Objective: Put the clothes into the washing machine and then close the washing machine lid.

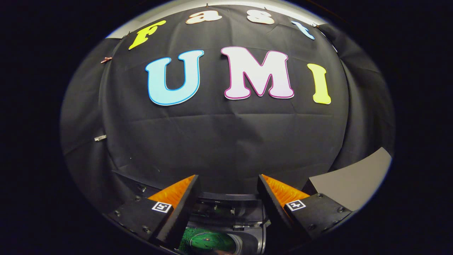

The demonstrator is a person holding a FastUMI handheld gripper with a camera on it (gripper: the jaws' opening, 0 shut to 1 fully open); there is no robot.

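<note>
Two fingers of the gripper (228, 180) stand wide apart, holding and touching nothing — black booth cloth (219, 141) hangs beyond them. Below and between them sits the washing machine (230, 219), its round glass door (208, 242) tinted green; its long axis cannot be told.

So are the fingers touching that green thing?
Apart. The gripper view shows the open gripper holding nothing, its fingers spread either side above the green thing.
</note>
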